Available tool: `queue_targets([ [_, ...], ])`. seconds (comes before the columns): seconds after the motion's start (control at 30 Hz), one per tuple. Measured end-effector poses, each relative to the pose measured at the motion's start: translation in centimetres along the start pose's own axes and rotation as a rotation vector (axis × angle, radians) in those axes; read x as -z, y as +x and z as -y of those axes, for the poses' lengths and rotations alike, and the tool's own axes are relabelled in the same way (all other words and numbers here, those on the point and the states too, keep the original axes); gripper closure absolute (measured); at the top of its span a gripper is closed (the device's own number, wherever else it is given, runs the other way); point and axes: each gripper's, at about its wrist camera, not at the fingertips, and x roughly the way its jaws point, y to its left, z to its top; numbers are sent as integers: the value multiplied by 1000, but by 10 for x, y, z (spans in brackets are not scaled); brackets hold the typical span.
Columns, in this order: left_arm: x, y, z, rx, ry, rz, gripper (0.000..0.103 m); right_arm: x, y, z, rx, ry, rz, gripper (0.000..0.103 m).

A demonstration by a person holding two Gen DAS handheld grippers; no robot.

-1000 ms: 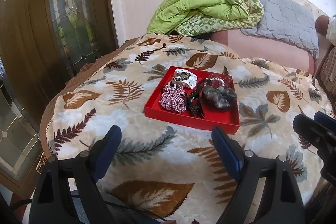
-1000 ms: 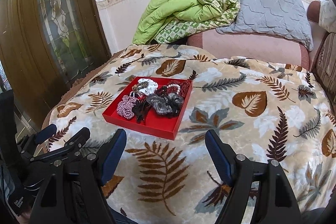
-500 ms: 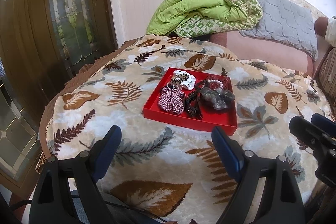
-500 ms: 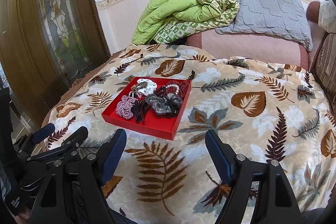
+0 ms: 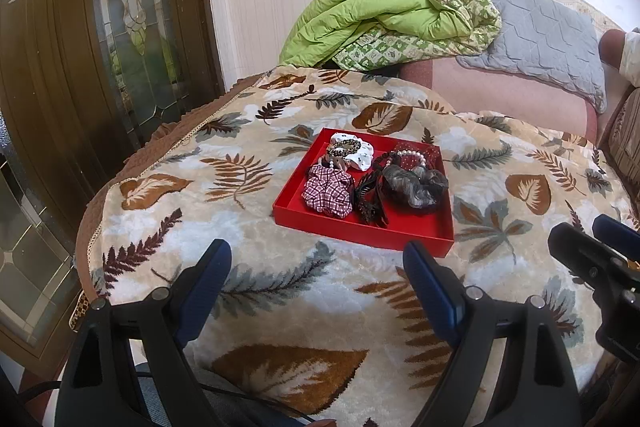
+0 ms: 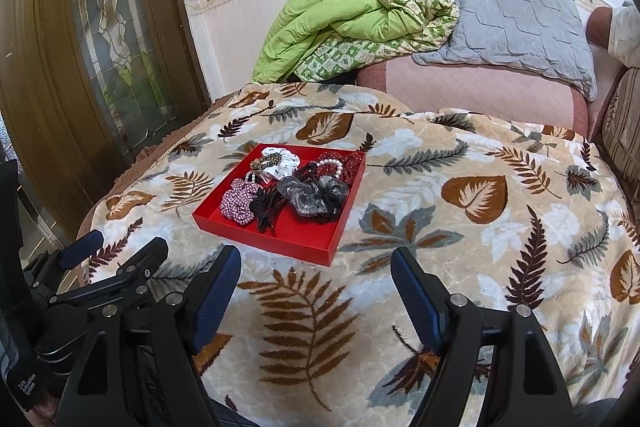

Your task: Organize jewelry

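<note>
A red tray lies on the leaf-patterned blanket. In it are a red plaid scrunchie, a white scrunchie, a grey scrunchie, a black claw clip and a pearl bracelet on red fabric. My left gripper is open and empty, short of the tray's near edge. My right gripper is open and empty, just before the tray's near right corner.
The blanket covers a bed. A green quilt and a grey pillow lie at the far end. A wooden glass-panelled door stands on the left. The other gripper shows at each view's edge.
Both grippers have drawn back slightly from the tray; it sits a little farther away and higher in both views. Both stay open and empty.
</note>
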Motion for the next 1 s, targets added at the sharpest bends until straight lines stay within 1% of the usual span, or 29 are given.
queue_targets([
  [1.0, -3, 0, 0, 1, 3, 0, 16, -1, 0, 3, 3, -9, 2, 22],
])
